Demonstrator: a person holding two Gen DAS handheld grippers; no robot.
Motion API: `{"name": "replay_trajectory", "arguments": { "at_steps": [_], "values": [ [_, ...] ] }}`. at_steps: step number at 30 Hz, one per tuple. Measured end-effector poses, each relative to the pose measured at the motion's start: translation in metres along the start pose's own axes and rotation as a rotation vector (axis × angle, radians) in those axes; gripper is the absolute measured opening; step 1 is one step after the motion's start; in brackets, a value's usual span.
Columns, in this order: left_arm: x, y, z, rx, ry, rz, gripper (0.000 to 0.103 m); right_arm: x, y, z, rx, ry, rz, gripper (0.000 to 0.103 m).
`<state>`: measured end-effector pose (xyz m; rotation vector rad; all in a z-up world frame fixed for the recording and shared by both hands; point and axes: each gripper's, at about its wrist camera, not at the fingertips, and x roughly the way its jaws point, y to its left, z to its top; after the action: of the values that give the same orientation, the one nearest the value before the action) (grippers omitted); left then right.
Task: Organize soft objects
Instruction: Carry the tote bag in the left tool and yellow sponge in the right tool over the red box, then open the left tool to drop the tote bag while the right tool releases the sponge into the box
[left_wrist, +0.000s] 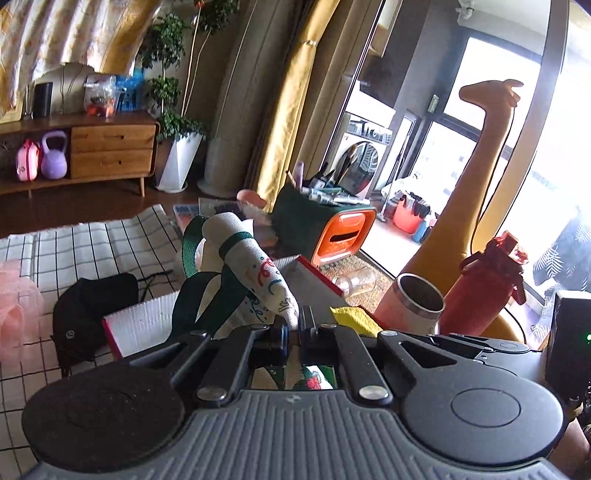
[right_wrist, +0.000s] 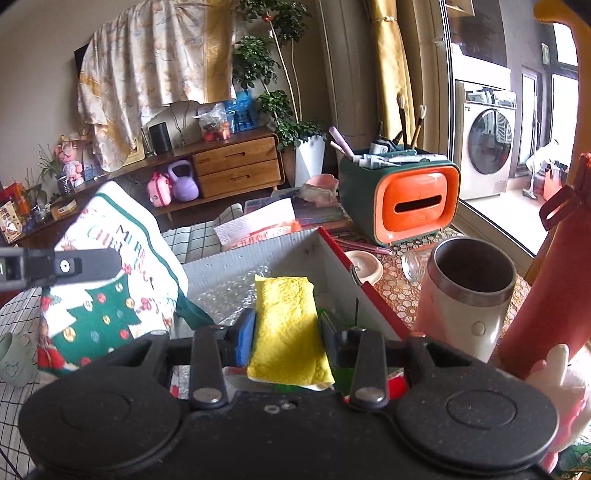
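We are carrying the stocking in the clenched left gripper and the yellow cloth in the right gripper toward the box at twelve o'clock (black cap is waiting).

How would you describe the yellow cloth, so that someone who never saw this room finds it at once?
Find the grey box with a red edge in front of the orange and green holder. The yellow cloth is over the box, between the right tongs. It is the only plain yellow thing; the Christmas stocking beside it is white and green.

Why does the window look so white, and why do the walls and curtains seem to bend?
Left wrist view: daylight overexposes the window, washing it white. Both views: the fisheye lens bows straight lines, like the yellow curtain and the door frame.
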<state>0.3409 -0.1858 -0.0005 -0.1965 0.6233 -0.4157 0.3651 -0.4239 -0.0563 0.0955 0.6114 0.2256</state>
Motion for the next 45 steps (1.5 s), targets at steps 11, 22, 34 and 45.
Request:
{"name": "replay_trajectory", "arguments": {
  "at_steps": [11,22,34,45],
  "values": [
    [0.053,0.026,-0.010,-0.072,0.085,-0.031,0.005,0.048,0.003,-0.006,0.028,0.057,-0.009,0.037],
    [0.075,0.041,-0.029,-0.039,0.191,0.061,0.006,0.067,0.008,-0.020,-0.013,0.099,-0.031,0.037],
    [0.077,0.041,-0.033,-0.022,0.292,0.114,0.014,0.062,0.010,-0.020,-0.010,0.123,-0.028,0.043],
    [0.052,0.036,-0.033,-0.010,0.250,0.098,0.060,0.042,0.019,-0.019,-0.039,0.116,-0.006,0.054]
  ]
}}
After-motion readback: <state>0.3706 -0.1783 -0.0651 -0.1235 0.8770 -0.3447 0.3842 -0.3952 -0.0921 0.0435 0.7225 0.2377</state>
